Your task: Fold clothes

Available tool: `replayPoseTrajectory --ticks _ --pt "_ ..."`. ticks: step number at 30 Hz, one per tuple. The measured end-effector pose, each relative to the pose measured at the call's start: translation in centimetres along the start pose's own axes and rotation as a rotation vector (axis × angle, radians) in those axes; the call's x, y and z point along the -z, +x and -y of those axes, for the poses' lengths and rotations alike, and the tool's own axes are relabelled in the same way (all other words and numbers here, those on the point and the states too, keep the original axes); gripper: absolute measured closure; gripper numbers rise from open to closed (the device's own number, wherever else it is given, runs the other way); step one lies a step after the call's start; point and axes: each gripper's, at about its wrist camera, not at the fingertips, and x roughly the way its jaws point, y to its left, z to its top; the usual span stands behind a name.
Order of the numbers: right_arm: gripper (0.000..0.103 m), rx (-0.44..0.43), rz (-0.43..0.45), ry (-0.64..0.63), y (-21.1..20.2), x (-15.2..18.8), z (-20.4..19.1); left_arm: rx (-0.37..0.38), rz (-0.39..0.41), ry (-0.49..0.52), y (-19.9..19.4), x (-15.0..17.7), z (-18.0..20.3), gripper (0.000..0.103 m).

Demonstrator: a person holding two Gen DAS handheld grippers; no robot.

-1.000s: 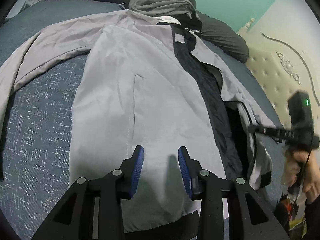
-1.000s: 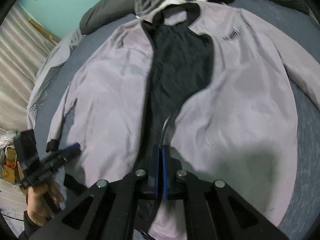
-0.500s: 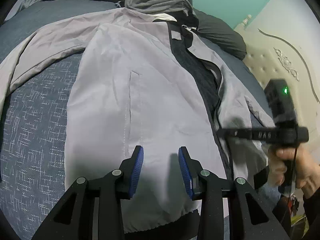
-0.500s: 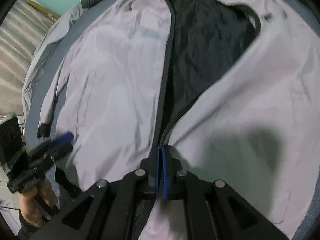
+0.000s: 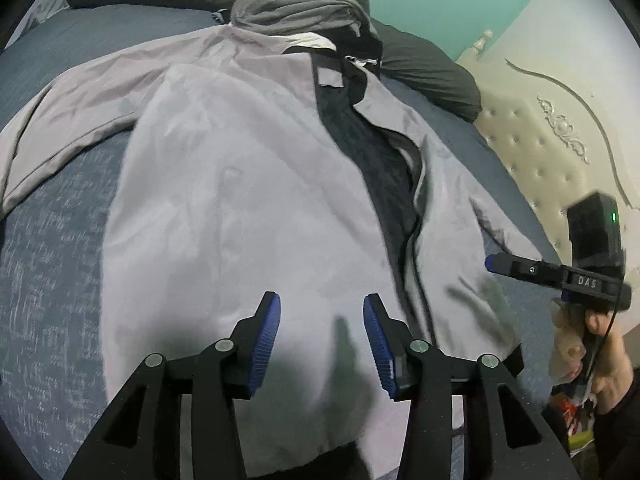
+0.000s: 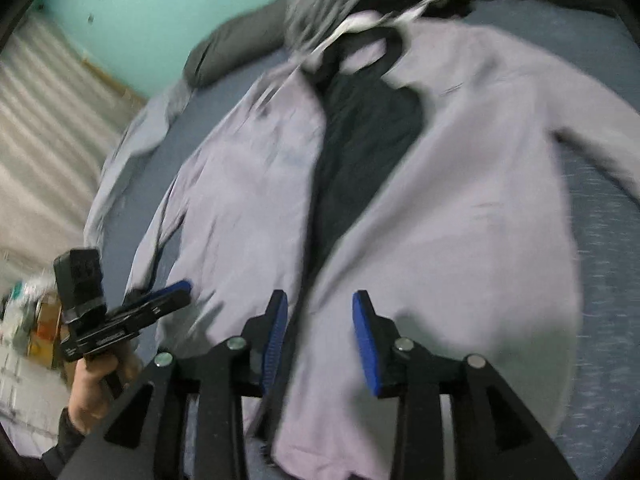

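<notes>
Jacket (image 5: 224, 208), pale grey, spread face-up on blue bedspread (image 5: 52, 280); long axis running 6 to 12 o'clock, hem near, collar far against a heap of dark clothes (image 5: 296, 4). Sleeve out toward 9 o'clock. Left gripper (image 5: 322, 336) wide, empty, above hem. Right gripper (image 6: 320, 336) wide, empty, over zipper line at 6.
</notes>
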Motion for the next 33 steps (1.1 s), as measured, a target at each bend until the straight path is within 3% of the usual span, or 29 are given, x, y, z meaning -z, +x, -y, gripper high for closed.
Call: replayPoseTrajectory --ticks 2,7,12,22,33 --pt "0.069 -0.004 0.059 0.027 -1.9 0.0 1.2 0.012 -0.016 0.009 1.2 -1.3 1.1 0.055" --pt "0.069 0.112 0.161 0.082 -2.7 0.7 4.9 0.045 -0.061 0.027 4.4 -4.9 3.8 0.055" --pt "0.069 0.185 0.210 0.138 -3.4 1.3 8.6 0.047 -0.107 0.059 8.2 -8.7 6.5 0.051" --pt "0.069 0.104 0.210 0.260 -2.3 1.7 12.6 0.077 -0.172 0.043 16.7 -15.0 10.7 0.048" --pt "0.069 0.048 0.221 0.290 -3.0 1.6 14.1 0.083 -0.181 0.014 22.1 -17.6 12.4 0.048"
